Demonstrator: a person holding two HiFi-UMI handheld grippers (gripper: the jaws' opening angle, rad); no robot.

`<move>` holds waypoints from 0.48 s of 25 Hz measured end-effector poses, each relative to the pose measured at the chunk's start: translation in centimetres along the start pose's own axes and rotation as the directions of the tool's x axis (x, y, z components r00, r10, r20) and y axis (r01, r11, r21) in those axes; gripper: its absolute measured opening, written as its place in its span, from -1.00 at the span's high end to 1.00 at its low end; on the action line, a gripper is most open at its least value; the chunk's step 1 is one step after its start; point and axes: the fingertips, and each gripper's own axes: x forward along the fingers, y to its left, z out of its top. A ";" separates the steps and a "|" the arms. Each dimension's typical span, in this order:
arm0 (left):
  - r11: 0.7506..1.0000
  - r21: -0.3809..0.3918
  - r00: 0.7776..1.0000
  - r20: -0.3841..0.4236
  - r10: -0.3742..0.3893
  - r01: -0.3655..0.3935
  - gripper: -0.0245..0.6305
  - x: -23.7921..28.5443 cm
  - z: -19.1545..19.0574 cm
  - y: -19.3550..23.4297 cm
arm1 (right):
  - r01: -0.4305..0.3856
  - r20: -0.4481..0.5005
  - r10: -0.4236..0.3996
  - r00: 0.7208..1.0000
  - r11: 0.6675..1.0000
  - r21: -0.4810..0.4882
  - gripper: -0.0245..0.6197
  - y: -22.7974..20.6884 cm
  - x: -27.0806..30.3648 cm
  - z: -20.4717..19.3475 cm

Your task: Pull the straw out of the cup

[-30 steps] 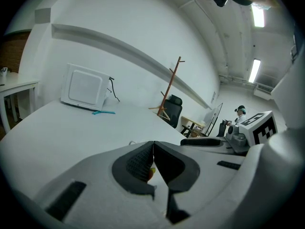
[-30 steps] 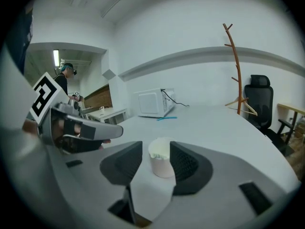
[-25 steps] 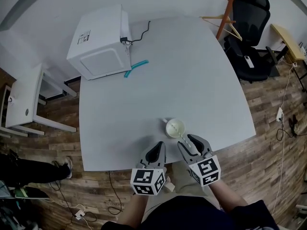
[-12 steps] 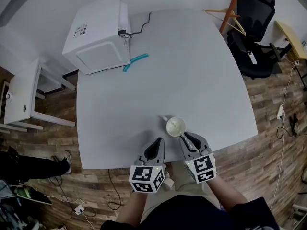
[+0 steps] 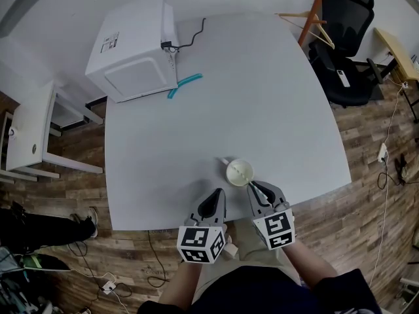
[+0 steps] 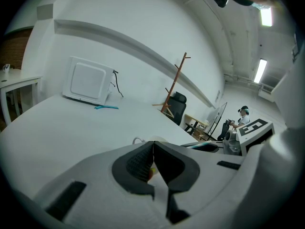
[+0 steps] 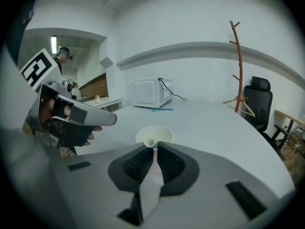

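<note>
A pale cream cup [image 5: 239, 173] stands near the table's front edge, with a light straw [image 5: 249, 184] leaning out of it toward me. My right gripper [image 5: 253, 188] has just been closing its jaws, and they now pinch the straw's upper end. In the right gripper view the straw's tip [image 7: 151, 142] sits between the pads just in front of the cup [image 7: 154, 134]. My left gripper [image 5: 217, 195] hovers to the left of the cup, apart from it. Its jaws [image 6: 152, 149] are shut with nothing in them.
A white microwave [image 5: 134, 48] with a black cable stands at the table's far left, a teal object [image 5: 185, 84] beside it. An orange coat stand [image 5: 313, 8] and a black office chair [image 5: 346, 41] are past the far right corner. A white side table [image 5: 33, 133] stands left.
The right gripper's jaws went from wide open around the straw to shut on it. Both grippers have stayed in place by the cup.
</note>
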 end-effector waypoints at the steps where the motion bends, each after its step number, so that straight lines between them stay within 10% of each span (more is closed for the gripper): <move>1: 1.000 0.001 1.000 0.001 -0.001 0.001 0.87 -0.1 0.0 0.0 | 0.001 0.002 -0.001 1.000 1.000 0.000 0.79 0.0 -0.1 0.1; 12: 1.000 0.011 1.000 0.023 -0.007 0.007 0.87 -1.8 0.4 -0.7 | 0.027 0.041 -0.027 0.999 1.000 -0.012 0.79 0.7 -1.9 1.5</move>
